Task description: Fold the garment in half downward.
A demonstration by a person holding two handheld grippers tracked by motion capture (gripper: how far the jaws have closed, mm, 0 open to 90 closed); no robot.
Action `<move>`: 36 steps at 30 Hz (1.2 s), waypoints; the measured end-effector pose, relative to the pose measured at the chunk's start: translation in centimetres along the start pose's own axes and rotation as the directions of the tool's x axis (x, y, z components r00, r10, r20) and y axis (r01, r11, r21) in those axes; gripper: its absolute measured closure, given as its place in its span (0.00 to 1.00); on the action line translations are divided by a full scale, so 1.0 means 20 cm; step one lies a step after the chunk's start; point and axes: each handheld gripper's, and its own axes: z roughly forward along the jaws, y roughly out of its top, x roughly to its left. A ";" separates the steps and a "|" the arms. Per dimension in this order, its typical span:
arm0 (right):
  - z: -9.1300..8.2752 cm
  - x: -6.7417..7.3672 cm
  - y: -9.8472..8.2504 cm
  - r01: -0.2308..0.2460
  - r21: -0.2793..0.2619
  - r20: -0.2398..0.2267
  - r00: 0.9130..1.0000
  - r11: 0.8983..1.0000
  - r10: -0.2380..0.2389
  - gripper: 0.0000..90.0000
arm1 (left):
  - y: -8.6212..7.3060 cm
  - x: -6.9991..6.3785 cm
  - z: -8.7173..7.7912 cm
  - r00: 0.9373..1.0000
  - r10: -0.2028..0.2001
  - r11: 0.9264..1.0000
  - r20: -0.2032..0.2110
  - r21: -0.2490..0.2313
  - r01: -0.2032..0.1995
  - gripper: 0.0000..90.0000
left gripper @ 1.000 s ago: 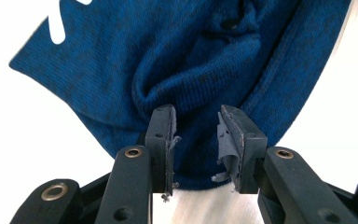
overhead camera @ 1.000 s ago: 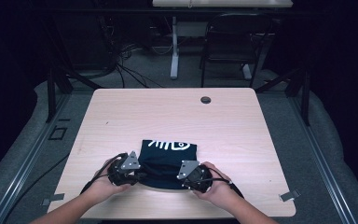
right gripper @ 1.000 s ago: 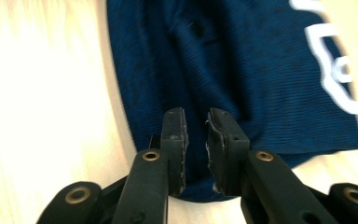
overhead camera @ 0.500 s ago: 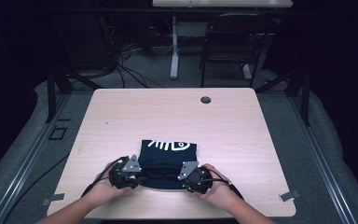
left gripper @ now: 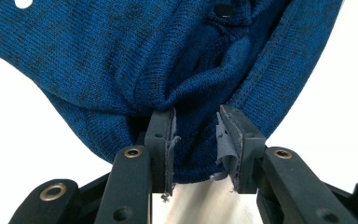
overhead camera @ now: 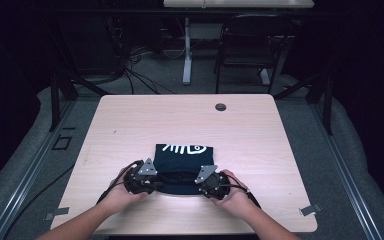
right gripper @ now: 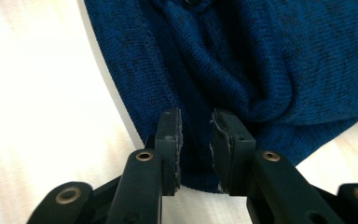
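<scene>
A dark blue knitted garment (overhead camera: 182,160) with a white fish-bone print lies folded on the table's near half. My left gripper (overhead camera: 154,183) is at its near left edge. In the left gripper view, this gripper (left gripper: 196,128) is shut on a bunched fold of the blue knit (left gripper: 121,60). My right gripper (overhead camera: 202,185) is at the near right edge. Its jaws have just been closing, and in the right gripper view this gripper (right gripper: 196,128) pinches the hem of the garment (right gripper: 270,60) between its pads.
The light wooden table (overhead camera: 260,135) has bare room beyond and beside the garment. A small black round cap (overhead camera: 220,106) sits near its far edge. A dark chair (overhead camera: 245,45), a desk leg and cables stand on the floor behind.
The right hand has sunk slightly toward the table at the garment's near right edge. The left hand and the garment look unchanged.
</scene>
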 end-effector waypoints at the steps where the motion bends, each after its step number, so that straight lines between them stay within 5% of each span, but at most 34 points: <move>1: 0.00 -0.01 0.00 -0.002 0.004 0.000 1.000 1.000 0.002 0.80 | 0.01 0.00 0.01 1.000 -0.008 1.000 -0.003 -0.005 0.008 0.73; 16: 0.03 -0.16 0.00 -0.056 0.007 0.058 0.997 0.998 0.056 0.80 | 0.09 0.08 0.09 0.998 -0.068 0.997 -0.016 -0.025 0.067 0.74; 36: 0.04 -0.18 -0.01 -0.066 0.004 0.056 0.996 0.998 0.066 0.80 | 0.09 0.09 0.09 0.996 -0.080 0.996 -0.026 -0.032 0.079 0.73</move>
